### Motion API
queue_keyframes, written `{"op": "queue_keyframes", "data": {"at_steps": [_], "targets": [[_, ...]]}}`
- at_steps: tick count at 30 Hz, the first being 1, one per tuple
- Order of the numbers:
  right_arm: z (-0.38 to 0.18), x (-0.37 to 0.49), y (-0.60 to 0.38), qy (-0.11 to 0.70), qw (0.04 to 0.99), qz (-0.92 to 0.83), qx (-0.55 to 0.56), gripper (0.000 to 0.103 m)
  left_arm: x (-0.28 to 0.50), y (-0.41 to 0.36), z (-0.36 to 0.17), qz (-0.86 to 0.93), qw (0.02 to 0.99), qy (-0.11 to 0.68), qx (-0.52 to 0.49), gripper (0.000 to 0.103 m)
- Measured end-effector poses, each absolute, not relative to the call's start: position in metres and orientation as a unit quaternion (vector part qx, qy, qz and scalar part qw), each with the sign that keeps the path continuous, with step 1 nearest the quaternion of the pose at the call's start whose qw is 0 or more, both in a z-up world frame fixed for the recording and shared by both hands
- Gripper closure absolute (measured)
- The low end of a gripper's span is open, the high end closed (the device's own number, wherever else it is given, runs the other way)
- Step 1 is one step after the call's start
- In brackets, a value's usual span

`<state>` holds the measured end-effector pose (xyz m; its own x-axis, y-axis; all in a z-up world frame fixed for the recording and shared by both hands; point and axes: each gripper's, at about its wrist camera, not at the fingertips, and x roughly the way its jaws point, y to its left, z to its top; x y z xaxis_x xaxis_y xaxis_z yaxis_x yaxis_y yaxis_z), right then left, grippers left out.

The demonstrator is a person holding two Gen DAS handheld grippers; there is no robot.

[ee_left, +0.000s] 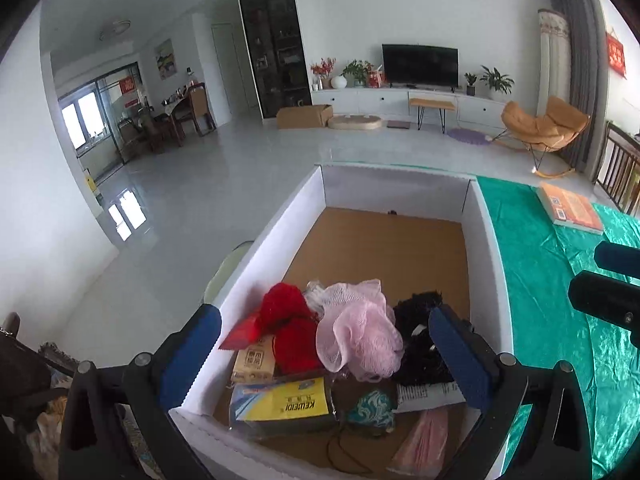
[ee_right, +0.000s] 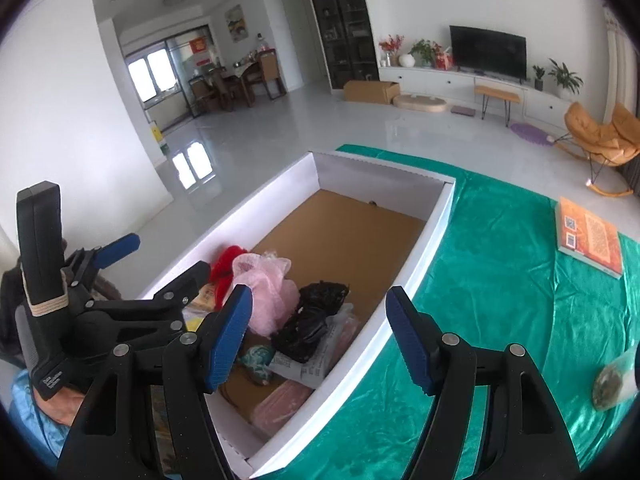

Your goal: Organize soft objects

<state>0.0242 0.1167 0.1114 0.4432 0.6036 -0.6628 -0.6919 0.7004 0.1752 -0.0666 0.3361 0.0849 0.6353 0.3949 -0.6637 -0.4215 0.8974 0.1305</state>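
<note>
- Green satin tablecloth (ee_right: 500, 280) spread under everything, wrinkled and shiny, running off to the right of the box.
- White-walled cardboard box with a brown floor (ee_left: 384, 248) sitting on the cloth at its left edge; far half of the box floor bare, near half filled with soft things.
- Left gripper (ee_left: 320, 356) hovering over the near end of the box, blue-padded fingers (ee_left: 188, 356) spread wide, nothing between them; one finger outside the box's left wall, the other above the black bundle.
- Right gripper (ee_right: 320, 336) likewise released and empty, fingers apart, straddling the box's right wall near its near corner.
- Orange paperback book (ee_right: 592, 238) lying flat on the cloth, well to the right of the box.
- Pink mesh bath pouf (ee_left: 356, 332) piled in the middle of the box's near half, resting on the items below.
- Red knitted yarn bundle (ee_left: 284, 320) just left of the pouf, touching it, close to the box's left wall.
- Black crinkled bundle (ee_left: 416, 340) just right of the pouf, near the box's right wall.
- Yellow and blue packet labelled KEWEIDI (ee_left: 280, 404) flat on the box floor, nearer than the pouf.
- Small teal patterned pouch (ee_left: 372, 408) beside that packet, towards the box's right wall.
- Pale pink wrapped pack (ee_left: 420, 440) at the box's near right corner.
</note>
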Motion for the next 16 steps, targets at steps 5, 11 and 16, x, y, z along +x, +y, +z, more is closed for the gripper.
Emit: {"op": "queue_keyframes", "data": {"at_steps": [5, 11, 16], "targets": [[0.101, 0.011, 0.130, 0.377, 0.839, 0.380, -0.097, 0.030, -0.078, 0.338, 0.080, 0.238, 0.902, 0.358, -0.039, 0.000], [0.096, -0.005, 0.138, 0.375, 0.833, 0.387, -0.122, 0.030, -0.084, 0.343, 0.085, 0.235, 0.902, 0.356, -0.066, 0.000], [0.095, -0.020, 0.142, 0.365, 0.833, 0.393, -0.139, 0.030, -0.094, 0.339, 0.086, 0.241, 0.905, 0.345, -0.056, 0.000]]}}
